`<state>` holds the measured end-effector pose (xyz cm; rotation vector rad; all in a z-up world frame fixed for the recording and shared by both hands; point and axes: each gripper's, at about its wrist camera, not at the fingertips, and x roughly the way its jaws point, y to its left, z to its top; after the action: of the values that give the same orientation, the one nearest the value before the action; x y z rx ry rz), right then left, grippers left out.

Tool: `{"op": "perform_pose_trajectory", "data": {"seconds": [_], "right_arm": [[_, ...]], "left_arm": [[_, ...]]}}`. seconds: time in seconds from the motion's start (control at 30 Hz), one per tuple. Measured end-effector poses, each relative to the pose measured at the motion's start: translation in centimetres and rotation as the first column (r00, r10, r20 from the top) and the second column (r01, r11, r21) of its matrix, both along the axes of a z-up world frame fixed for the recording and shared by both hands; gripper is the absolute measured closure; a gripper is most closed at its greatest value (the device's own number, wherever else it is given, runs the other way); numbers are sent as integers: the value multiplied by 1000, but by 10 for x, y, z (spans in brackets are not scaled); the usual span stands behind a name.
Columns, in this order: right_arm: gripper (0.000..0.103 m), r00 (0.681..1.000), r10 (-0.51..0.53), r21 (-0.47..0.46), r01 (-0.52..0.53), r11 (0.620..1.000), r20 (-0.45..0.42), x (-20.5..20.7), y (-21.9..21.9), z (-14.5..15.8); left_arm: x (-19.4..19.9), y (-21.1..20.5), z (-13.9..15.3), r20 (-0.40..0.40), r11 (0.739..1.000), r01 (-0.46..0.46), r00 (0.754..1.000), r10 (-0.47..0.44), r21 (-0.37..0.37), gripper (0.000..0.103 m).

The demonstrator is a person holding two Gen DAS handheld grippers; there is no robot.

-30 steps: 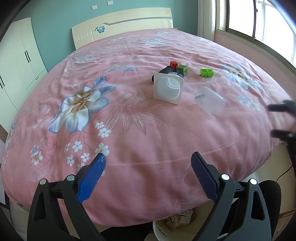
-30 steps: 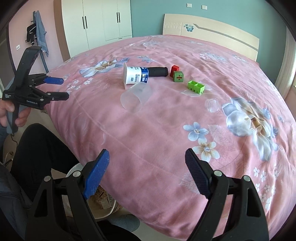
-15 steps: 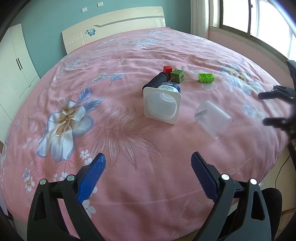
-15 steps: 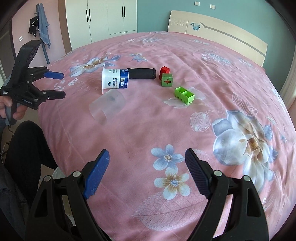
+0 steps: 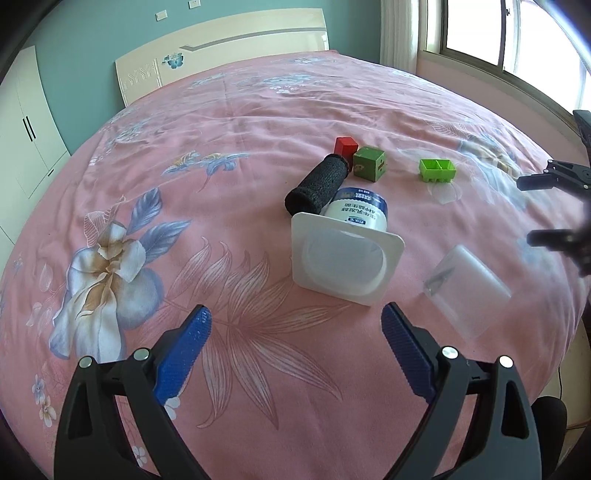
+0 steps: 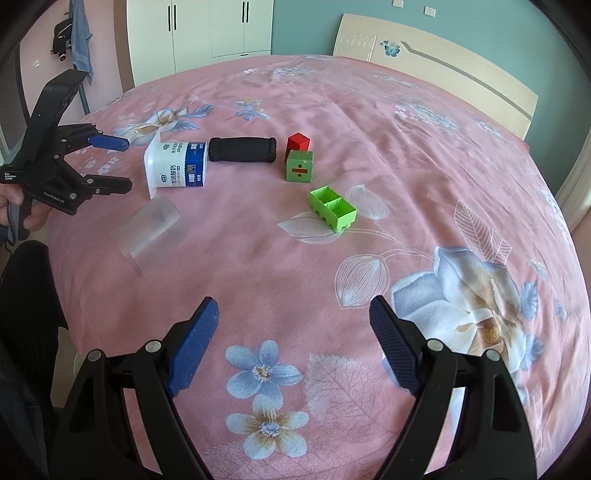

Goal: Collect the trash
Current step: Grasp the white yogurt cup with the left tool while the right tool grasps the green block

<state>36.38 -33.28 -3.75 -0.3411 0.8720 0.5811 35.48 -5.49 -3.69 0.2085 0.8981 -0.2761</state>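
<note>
A white yogurt cup (image 5: 345, 254) (image 6: 175, 169) lies on its side on the pink floral bed, its mouth facing my left gripper (image 5: 295, 332). That gripper is open and empty, just short of the cup. A clear plastic cup (image 5: 467, 290) (image 6: 151, 232) lies toppled beside it, near the bed's edge. My right gripper (image 6: 293, 325) is open and empty over the blanket, well short of the objects. Each gripper shows in the other's view: the left gripper (image 6: 122, 164) beside the yogurt cup, the right gripper (image 5: 528, 210) at the frame's right edge.
A black foam roll (image 5: 317, 184) (image 6: 242, 149) touches the yogurt cup's base. A red block (image 6: 297, 142), a green cube (image 6: 300, 166) and a green two-cell brick (image 6: 332, 208) lie beyond. Headboard (image 5: 221, 55), wardrobe (image 6: 207, 33) and window (image 5: 517, 37) ring the bed.
Both grippers moved forward over the bed toward the cups, which now look larger and nearer. The bin under the bed's edge has left the left wrist view. Jaws unchanged.
</note>
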Motion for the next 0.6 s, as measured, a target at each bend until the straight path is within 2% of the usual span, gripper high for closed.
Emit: {"op": "perform_pose_trajectory", "data": {"seconds": [0.1,0.6], "right_arm": [[20,1000,6,5,-6,1000,-9,10,0,-2],[21,1000,26,1,-26,1000,-1,55,12,-9]], "left_arm": [[3,-3,-2,-18,999,20,1000,-21,-33,8],[24,-12,-16,-24,999,53,998,-53,-8,8]]}}
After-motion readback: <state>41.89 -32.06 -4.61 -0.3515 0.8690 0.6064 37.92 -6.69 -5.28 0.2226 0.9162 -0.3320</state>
